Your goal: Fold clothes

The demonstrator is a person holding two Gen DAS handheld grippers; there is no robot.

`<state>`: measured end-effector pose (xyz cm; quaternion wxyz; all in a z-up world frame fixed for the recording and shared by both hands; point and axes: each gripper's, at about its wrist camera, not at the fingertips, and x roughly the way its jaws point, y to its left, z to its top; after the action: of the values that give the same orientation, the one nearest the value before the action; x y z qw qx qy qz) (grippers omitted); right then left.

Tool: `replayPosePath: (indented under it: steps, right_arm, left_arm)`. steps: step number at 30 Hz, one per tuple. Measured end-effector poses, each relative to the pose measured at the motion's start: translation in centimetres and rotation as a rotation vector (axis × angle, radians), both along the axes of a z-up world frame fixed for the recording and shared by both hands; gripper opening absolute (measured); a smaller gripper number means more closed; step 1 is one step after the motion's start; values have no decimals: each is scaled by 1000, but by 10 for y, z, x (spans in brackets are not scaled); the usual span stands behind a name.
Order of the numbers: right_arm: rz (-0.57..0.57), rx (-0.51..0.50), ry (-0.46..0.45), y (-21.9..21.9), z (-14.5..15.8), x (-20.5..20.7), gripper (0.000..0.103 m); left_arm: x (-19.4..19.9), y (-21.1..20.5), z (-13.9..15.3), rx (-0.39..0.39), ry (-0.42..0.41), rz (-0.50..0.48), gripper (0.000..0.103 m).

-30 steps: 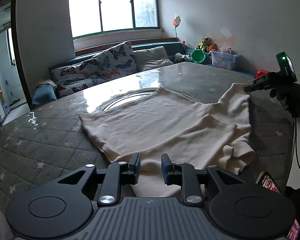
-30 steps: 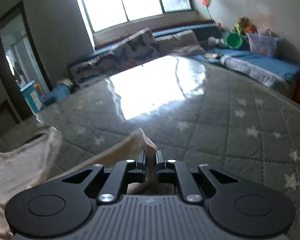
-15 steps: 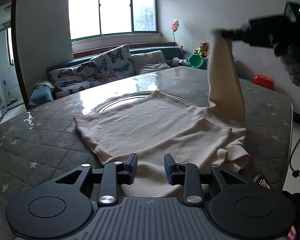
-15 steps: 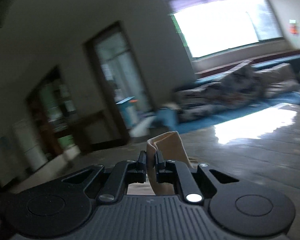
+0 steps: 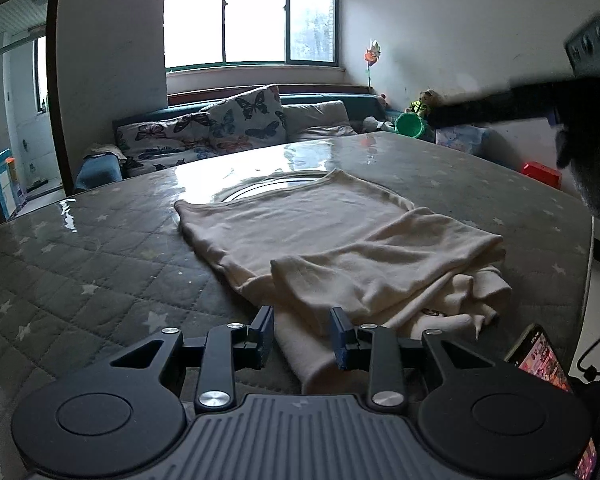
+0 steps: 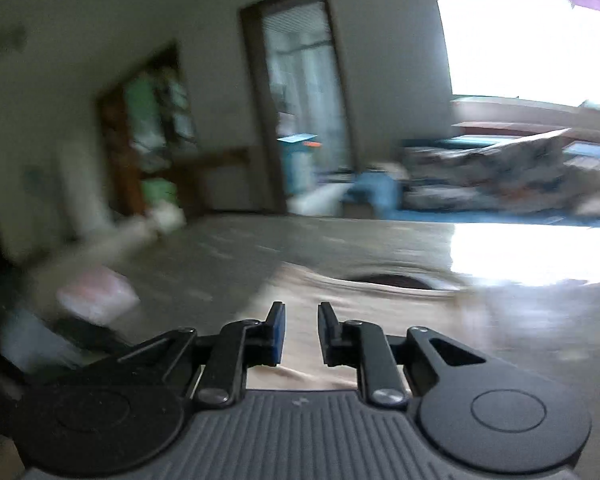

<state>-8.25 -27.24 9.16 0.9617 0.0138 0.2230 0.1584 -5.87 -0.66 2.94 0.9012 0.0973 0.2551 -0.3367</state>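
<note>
The right gripper (image 6: 299, 334) has just opened and let go the sleeve (image 5: 384, 264), which now lies folded across the shirt (image 5: 300, 220) mid-table (image 5: 80, 248); nothing sits between its fingers; the left gripper (image 5: 302, 336) hovers open at the shirt's near edge, so one sleeve fold looks done.

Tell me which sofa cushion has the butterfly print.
The upright cushion left of the plain beige cushion on the sofa; only it carries dark butterflies.

cream garment (image 5: 324, 236), grey star-quilted table cover (image 5: 80, 264)
</note>
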Motion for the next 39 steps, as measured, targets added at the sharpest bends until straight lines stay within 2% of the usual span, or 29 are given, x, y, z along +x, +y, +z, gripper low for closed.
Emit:
replayPosePath:
  steps: [1,3,7,10,15,20,26,30,33,36,39]
  right_arm:
    - [-41,-54,13,-6,-6,-5,17]
    - [-87,-87,76,-23,-21,-12,17]
    - [-82,-75,148,-36,-44,-25,17]
    - [-54,-45,154,-31,-52,-23,17]
    - [-66,-38,230,-35,-78,-16,17]
    - [-60,-46,196,-39,-66,-18,17]
    - [-35,-38,148,-24,-61,17,17]
    - [-25,-43,168,-12,-73,41,17]
    - [-31,-45,190,-16,-86,46,17]
    - [-35,-31,193,-22,-85,42,17]
    - [-46,-51,181,-17,-79,39,17]
  left_arm:
    - [0,0,1,-7,-1,1,33]
    - [1,-4,3,-21,-2,-4,33]
    - [1,-22,7,-35,-15,-37,33]
    - [6,-38,6,-33,-6,-50,33]
    - [15,-48,-5,31,24,-18,33]
    - [15,-35,-6,63,46,12,35]
    - [13,-50,17,3,-12,-29,34]
    - [26,-73,6,22,13,-61,34]
    - [37,-70,-9,61,49,-21,33]
    - [40,-51,-13,19,81,2,33]
    - [33,-49,-5,25,42,12,33]
